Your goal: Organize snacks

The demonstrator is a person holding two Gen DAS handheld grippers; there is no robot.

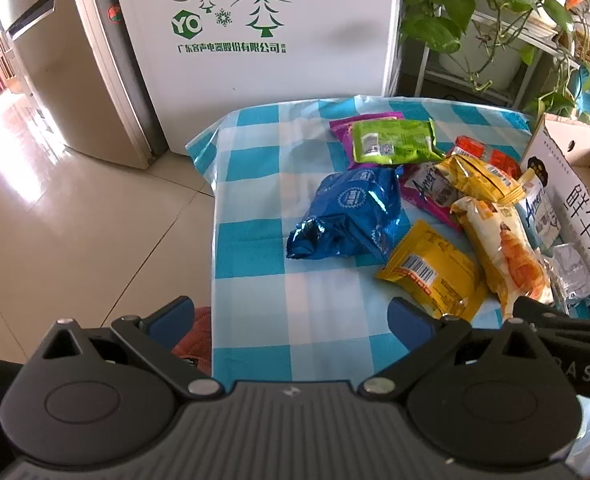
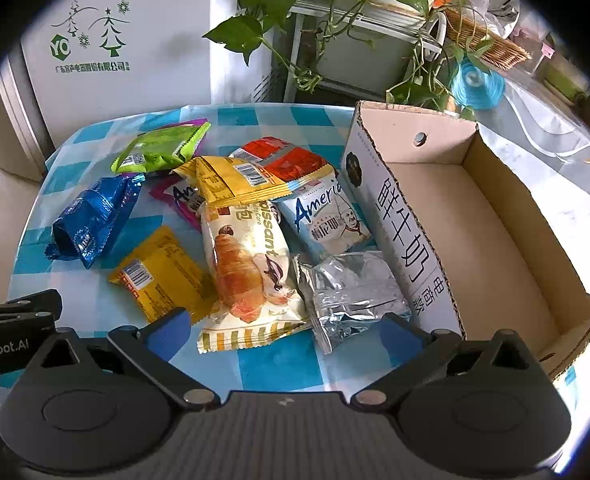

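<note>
Several snack packets lie in a loose pile on a blue-and-white checked tablecloth (image 1: 255, 184). A blue foil bag (image 1: 351, 216) (image 2: 91, 216), a green packet (image 1: 395, 140) (image 2: 159, 152), a yellow packet (image 1: 431, 272) (image 2: 159, 276), a croissant packet (image 1: 503, 252) (image 2: 247, 268) and a silver packet (image 2: 355, 292) show. An open cardboard box (image 2: 475, 216) (image 1: 575, 196) stands to their right, empty inside. My left gripper (image 1: 291, 320) is open and empty, near the table's front left. My right gripper (image 2: 283, 328) is open and empty, just in front of the croissant and silver packets.
A white fridge (image 1: 255, 32) with green tree print stands behind the table, a steel fridge (image 1: 75, 80) to its left. A potted vine on a white rack (image 2: 355, 20) stands behind the box. Tiled floor (image 1: 75, 220) lies left of the table edge.
</note>
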